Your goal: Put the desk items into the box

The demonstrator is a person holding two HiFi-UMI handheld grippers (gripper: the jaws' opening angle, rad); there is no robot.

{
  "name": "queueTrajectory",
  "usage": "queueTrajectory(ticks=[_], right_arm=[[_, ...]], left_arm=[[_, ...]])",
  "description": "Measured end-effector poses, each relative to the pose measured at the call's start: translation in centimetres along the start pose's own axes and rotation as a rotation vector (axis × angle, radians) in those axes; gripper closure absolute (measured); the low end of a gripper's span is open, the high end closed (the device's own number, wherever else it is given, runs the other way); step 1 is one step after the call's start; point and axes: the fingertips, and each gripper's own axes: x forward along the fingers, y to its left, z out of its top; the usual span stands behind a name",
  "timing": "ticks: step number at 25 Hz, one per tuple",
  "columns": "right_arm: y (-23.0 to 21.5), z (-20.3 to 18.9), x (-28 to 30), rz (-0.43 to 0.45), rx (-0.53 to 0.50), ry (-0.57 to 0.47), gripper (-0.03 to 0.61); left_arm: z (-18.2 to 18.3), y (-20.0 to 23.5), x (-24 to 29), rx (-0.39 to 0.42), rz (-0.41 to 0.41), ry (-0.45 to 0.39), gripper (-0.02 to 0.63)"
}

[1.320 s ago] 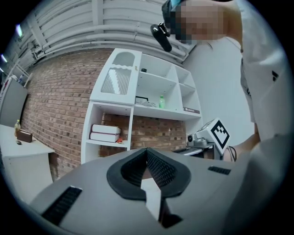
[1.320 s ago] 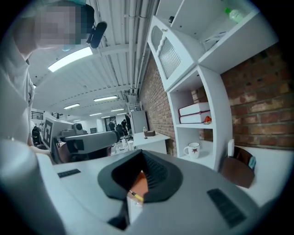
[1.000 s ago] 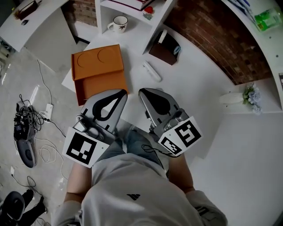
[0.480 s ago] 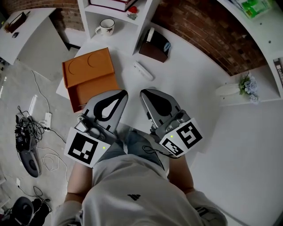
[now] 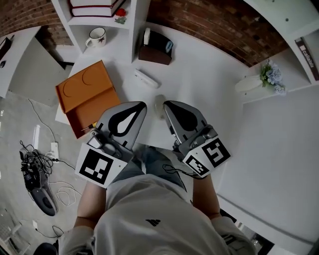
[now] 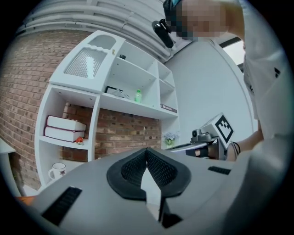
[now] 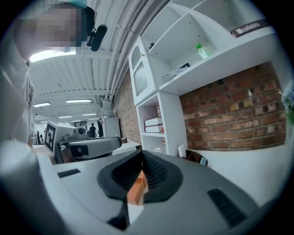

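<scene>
The orange box (image 5: 84,97) lies open on the white desk (image 5: 209,84) at the left, lid folded back. Beyond it, a white bar-shaped item (image 5: 145,78) and a brown holder (image 5: 155,47) rest on the desk, and a small pale item (image 5: 159,103) lies just ahead of the grippers. My left gripper (image 5: 141,105) and right gripper (image 5: 167,103) are held side by side and level near the desk's front edge, both shut with nothing in them. In the right gripper view an orange sliver of the box (image 7: 136,188) shows behind the shut pads (image 7: 154,174).
A mug (image 5: 95,36), stacked books (image 5: 94,7) and a red trinket (image 5: 119,15) sit in the white shelf unit (image 5: 134,30) at the back. A vase of flowers (image 5: 261,79) stands at the right. Cables (image 5: 35,169) lie on the floor at the left.
The head view has swung right, so the box, shelf and desk items have slid left and up in the picture. Both grippers moved sideways together and stayed shut.
</scene>
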Motion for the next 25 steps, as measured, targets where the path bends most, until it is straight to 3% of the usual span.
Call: queueTrajectory(ticks=[11,19,25], right_arm=[[-2.5,-0.9,-2.9,-0.134,0.025,0.005,0.569],[-4.4,-4.4,-2.0,-0.189,0.074,0.099,0.561],[-5.9,-8.2,-0.6,-0.219,0.104,0.207,0.506]], left_arm=[[-0.4,-2.7,2.8,-0.002,-0.138,0.009,0.601],[-0.9,-2.0,2.9,-0.014,-0.146,0.025,0.601],[-1.5,-0.5,3.0,-0.031,-0.139,0.039,0.601]])
